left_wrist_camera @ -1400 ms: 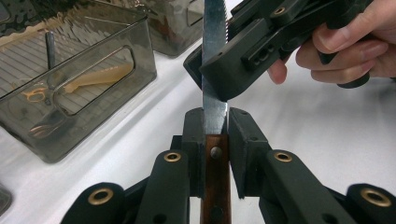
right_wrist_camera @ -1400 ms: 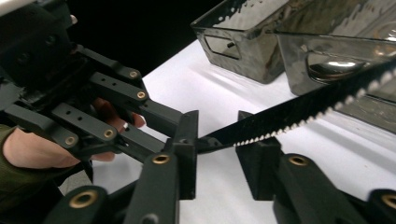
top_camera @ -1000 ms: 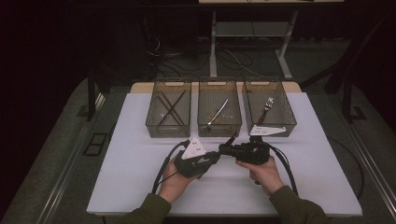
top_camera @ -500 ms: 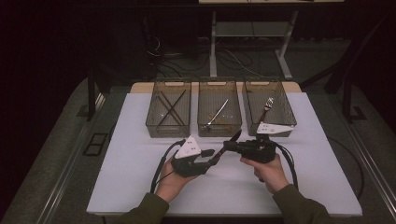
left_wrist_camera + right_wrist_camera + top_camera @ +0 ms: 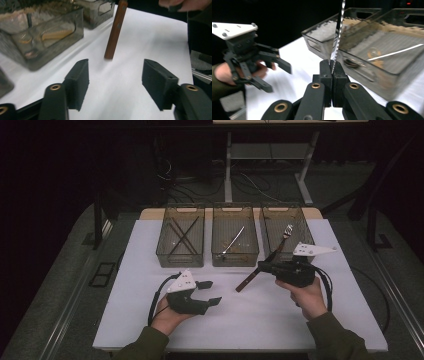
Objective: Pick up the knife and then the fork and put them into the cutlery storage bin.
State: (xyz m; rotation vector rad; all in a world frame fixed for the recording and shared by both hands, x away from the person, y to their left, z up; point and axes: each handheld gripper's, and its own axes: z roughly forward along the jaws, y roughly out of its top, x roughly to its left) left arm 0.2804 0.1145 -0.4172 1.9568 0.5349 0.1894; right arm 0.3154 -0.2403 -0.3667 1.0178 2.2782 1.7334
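Your right gripper (image 5: pixel 265 266) is clamped on the blade of a wooden-handled knife (image 5: pixel 248 279), handle slanting down-left toward your left gripper (image 5: pixel 210 292); that one waits nearby with jaws apart, while the right-hand bin (image 5: pixel 300 233) sits just beyond.

- The left tool (image 5: pixel 207 291), a black two-jaw device with a grey three-cornered plate on top, is held low over the white counter (image 5: pixel 150 250), near its front edge.
- Its jaws are spread wide with nothing between them and point to the person's right.
- The left hand (image 5: pixel 167 315) grips it from below, the olive-sleeved forearm coming in from the bottom.
- The right tool (image 5: pixel 264 267), of the same build, is held higher and well apart to the right.
- Its jaws are pressed together on a serrated metal blade (image 5: pixel 338 32), pointing to the person's left.
- The right hand (image 5: pixel 306 295) wraps its body, wrist bent upward.
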